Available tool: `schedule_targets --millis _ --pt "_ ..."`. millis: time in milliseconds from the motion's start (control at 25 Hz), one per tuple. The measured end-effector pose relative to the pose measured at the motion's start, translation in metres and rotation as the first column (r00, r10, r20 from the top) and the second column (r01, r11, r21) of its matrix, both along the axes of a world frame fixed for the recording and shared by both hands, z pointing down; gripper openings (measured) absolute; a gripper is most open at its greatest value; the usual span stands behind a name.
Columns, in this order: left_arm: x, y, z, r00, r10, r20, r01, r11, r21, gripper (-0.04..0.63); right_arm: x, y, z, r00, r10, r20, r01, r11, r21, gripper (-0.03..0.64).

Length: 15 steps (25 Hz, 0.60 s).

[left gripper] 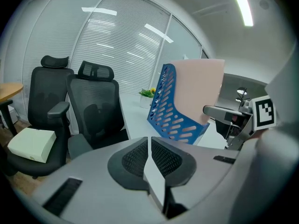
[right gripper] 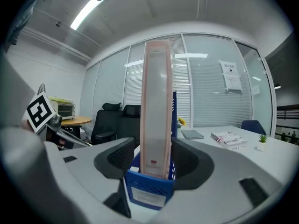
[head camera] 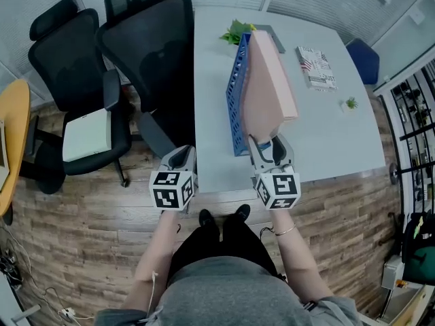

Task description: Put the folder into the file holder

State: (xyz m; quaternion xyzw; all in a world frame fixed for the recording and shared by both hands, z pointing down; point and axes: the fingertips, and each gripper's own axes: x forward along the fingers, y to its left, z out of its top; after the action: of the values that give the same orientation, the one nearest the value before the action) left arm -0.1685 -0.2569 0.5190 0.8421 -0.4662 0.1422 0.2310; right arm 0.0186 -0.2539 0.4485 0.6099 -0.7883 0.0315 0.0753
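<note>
Two chairs [head camera: 146, 46] are seen left of the table [head camera: 340, 134]. Behind the holder [head camera: 236, 94] a plant [head camera: 234, 31] is set, with a book [head camera: 316, 66] to its right. The folder [head camera: 268, 90] is stood upright in the holder. The right gripper [head camera: 270, 148] is held with jaws spread, folder between them, untouched. The left gripper [head camera: 180, 158] is held off the table's edge, jaws pressed together, empty.

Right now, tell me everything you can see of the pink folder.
The folder is pale pink, thick and stiff-looking, closed. It stands upright, spine toward the person, inside the blue file holder on the table, rising above its walls. A small red mark sits low on the spine. The open right gripper straddles it without touching.
</note>
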Motion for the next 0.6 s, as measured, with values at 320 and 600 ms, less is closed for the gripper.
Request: schedule_targets --millis 320,600 --pt "0.007 0.011 -0.005 1.000 0.012 -0.002 -0.012 1.000 0.014 0.037 0.010 0.042 0.012 0.999 0.018 0.046 -0.015 0.999 -0.045 0.218" --pt "0.024 0.016 -0.015 0.999 0.040 -0.004 -0.040 0.998 0.041 0.035 0.030 0.067 0.011 0.992 0.063 0.108 -0.057 0.997 -0.057 0.150"
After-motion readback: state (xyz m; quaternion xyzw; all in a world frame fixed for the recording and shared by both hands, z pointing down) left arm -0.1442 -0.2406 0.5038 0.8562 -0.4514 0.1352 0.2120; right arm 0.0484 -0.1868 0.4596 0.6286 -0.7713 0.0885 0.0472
